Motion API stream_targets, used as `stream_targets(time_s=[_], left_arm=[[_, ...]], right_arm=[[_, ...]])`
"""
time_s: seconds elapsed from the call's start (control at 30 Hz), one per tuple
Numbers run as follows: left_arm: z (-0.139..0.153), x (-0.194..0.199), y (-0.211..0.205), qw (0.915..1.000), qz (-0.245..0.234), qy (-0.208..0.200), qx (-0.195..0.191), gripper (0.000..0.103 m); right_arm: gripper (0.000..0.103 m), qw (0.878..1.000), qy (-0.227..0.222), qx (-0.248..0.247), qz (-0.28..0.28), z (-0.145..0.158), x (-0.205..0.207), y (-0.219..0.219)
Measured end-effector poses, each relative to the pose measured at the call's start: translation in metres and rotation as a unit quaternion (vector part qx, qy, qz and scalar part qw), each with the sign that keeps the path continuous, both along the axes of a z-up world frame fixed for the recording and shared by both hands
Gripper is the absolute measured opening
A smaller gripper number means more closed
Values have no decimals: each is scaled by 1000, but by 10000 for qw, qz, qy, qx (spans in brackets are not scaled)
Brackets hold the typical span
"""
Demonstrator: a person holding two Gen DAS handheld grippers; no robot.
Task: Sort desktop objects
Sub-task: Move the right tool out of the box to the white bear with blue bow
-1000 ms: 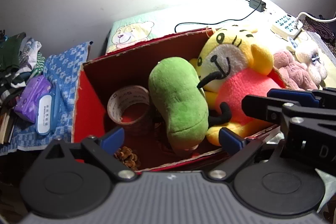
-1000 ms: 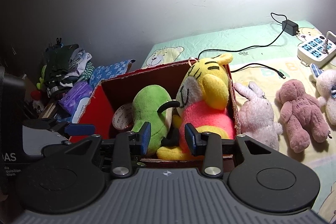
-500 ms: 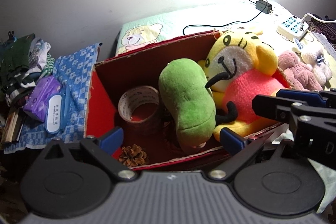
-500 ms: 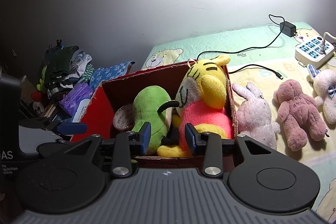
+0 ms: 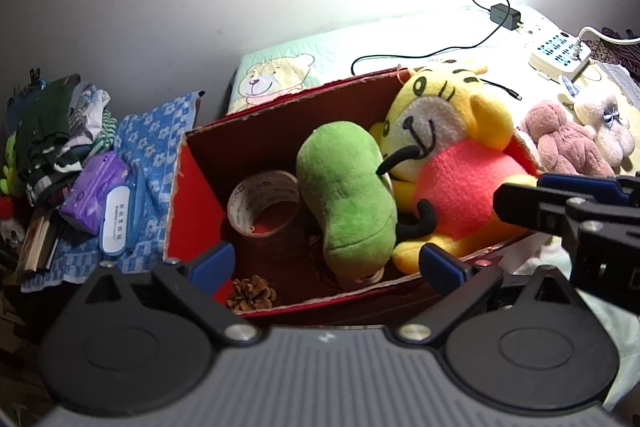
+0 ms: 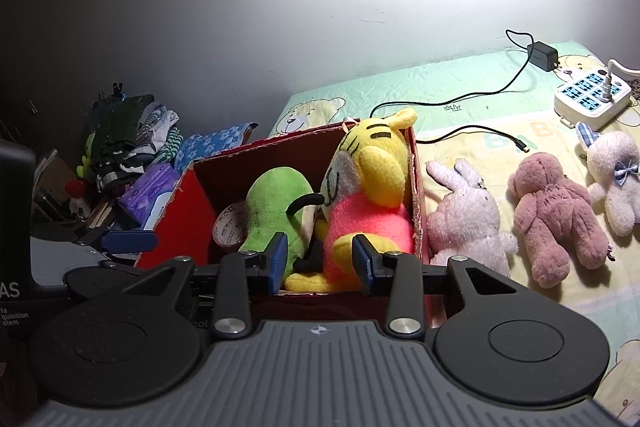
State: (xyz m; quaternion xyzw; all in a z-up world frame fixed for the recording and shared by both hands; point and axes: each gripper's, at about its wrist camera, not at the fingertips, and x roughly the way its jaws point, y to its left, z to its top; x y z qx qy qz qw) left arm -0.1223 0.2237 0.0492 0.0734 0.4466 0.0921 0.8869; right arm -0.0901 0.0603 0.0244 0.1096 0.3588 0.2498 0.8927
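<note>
An open red cardboard box stands on the bed. Inside it lie a green plush, a yellow tiger plush in a pink shirt, a tape roll and a pine cone. My left gripper hovers open and wide over the box's near edge, holding nothing. Just before the box's near wall, my right gripper stands open and empty in front of the tiger's feet. To the right of the box lie a pale rabbit plush, a mauve bear and a white bear.
A power strip, a charger and a black cable lie on the bedsheet behind the toys. Left of the box are a blue patterned cloth, a purple tissue pack and a pile of clothes.
The left gripper has drawn back a little, so the box sits further right in its view and the pine cone shows fully. The right gripper has hardly moved. Both stay open.
</note>
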Motion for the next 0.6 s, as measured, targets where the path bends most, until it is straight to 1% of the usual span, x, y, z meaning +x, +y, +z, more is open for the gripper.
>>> stream_targets(time_s=[0.07,0.17,0.3,0.6], left_arm=[[2,-1,-6,9999,38,-34,88,99],[5,0,-15,9999,83,-37,56,99],[9,1,-34,9998,62,-82,164,99],[11,10,-81,9997,-32,-69,225,99]], right_arm=[[40,10000,24,80,-12,-1,1,-7],[40,9999,69,134,15,-1,2,-18],[40,9998,67,163,10,-1,3,-36],[40,9996,128,224,-64,-2,8,-78]])
